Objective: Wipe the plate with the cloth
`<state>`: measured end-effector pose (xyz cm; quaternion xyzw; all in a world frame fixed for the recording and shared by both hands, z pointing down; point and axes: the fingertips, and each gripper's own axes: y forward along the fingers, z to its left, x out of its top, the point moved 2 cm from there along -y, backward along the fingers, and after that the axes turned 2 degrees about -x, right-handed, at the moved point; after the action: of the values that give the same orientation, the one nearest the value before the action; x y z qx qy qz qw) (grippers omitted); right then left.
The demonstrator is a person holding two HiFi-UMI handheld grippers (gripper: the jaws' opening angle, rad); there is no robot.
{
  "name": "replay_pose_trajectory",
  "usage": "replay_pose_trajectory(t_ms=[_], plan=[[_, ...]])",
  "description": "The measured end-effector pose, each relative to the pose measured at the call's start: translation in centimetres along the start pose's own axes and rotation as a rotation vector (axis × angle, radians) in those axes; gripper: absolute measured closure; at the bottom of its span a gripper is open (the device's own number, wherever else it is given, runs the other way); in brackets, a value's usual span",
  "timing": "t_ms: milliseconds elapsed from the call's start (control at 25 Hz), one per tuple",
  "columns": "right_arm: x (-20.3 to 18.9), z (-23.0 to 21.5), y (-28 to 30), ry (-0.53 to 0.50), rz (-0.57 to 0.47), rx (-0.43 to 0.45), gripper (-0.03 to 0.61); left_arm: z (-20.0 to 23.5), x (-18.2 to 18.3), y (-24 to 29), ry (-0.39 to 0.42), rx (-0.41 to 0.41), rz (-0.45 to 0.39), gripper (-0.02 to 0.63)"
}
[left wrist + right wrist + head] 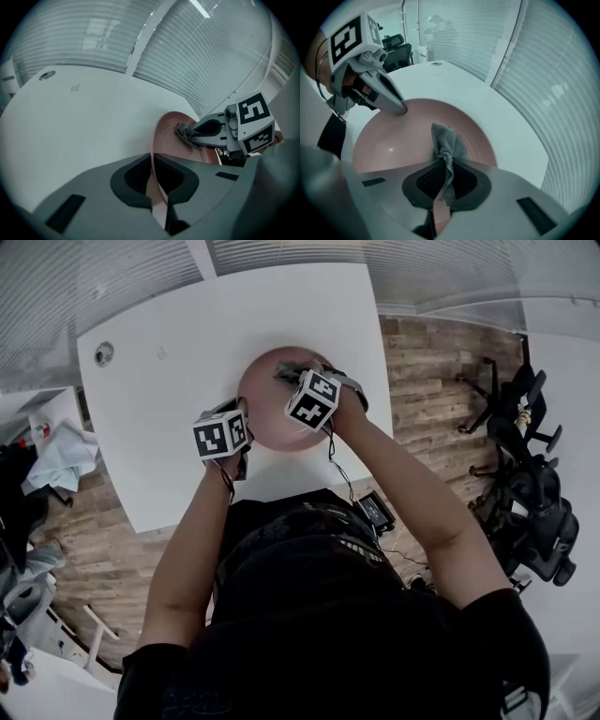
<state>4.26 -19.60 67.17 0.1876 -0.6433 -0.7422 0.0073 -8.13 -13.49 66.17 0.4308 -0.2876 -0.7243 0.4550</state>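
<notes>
Left claw (pixel 157 190): clenched tight on the rim of the plate. The thin pink edge runs right between its two jaws.
Right claw (pixel 440 190): pinched shut on the cloth. The cloth sticks out past its tips.
Plate (pixel 389 140): pink and round. It is in the middle of the head view, over the white counter, between the two claws.
Cloth (pixel 446 143): gray and crumpled. Its loose end touches the inside of the plate.
Counter (pixel 178 352): white, filling the upper middle of the head view. It has a small round hole (pixel 103 353) near its upper left corner.
Arms (pixel 187 549): two bare arms reach up from the bottom of the head view, one to each claw.
Floor (pixel 431 371): wooden boards, seen left and right of the counter.
Chairs (pixel 530 493): black, at the right edge of the head view.
Blinds (pixel 211 51): pale slats behind the counter.
</notes>
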Motion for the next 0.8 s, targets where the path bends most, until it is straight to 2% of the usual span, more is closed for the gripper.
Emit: replay_pose_trajectory(t_ms=[200,400,520,800], plan=[[3.5,2.2,0.5,-0.013,-0.080,0.037,0.543,0.0,0.0,0.1,-0.009,-0.004,-0.007,0.584],[3.8,2.8,0.4,-0.018,-0.119,0.023,0.541,0.0,0.0,-0.1,0.009,0.004,-0.027,0.584],[3.5,2.9,-0.9,0.032,-0.162,0.026,0.541,-0.2,0.3,-0.6,0.016,0.005,-0.056,0.581],[2.7,3.4,-6.0,0.181,-0.290,0.041,0.541,-0.8,0.3,-2.5,0.049,0.016,-0.109,0.520]])
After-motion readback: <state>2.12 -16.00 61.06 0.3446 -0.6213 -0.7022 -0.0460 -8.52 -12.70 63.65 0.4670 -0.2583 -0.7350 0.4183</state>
